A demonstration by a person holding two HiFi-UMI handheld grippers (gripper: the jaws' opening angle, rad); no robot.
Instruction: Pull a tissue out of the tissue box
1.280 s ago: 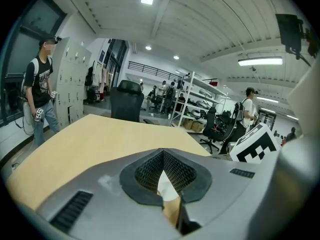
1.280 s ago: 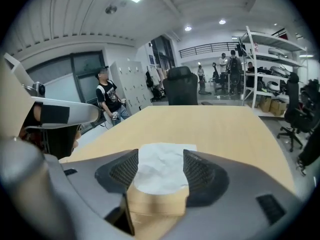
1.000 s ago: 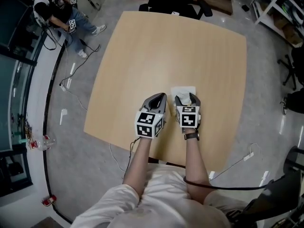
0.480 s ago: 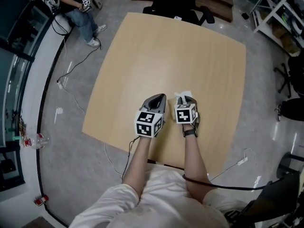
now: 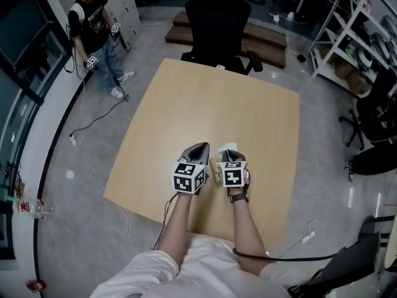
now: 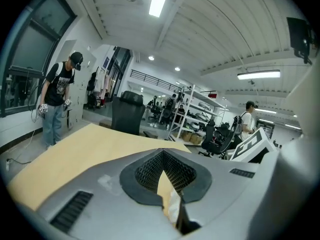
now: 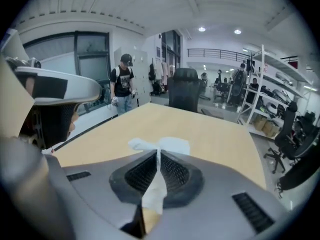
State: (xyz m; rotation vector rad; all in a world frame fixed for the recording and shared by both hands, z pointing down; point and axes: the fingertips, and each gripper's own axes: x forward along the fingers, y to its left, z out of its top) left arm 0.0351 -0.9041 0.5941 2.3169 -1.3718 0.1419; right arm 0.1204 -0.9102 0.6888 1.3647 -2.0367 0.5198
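Note:
A white tissue [image 7: 159, 146] sticks out past the tips of my right gripper [image 7: 158, 154], whose jaws have just been closing and are now shut on it. The tissue runs back between the pads. In the head view the same tissue [image 5: 227, 147] shows as a white tuft ahead of the right gripper [image 5: 231, 156], above the wooden table [image 5: 211, 104]. My left gripper [image 5: 197, 154] hangs close beside it on the left, its jaws [image 6: 163, 154] meeting at the tips. A pale sliver shows through the narrow gap behind them; I cannot tell what it is. The tissue box is hidden under the grippers.
A black office chair [image 5: 218, 17] stands at the table's far edge. A person [image 5: 94, 30] stands on the floor at the far left. Shelving [image 5: 366, 36] and more chairs fill the right side. The table's near edge [image 5: 155, 207] lies just below my forearms.
The right gripper's jaws have closed on the tissue. Both grippers have risen from the table, and the white box top seen beyond them a second ago is now covered.

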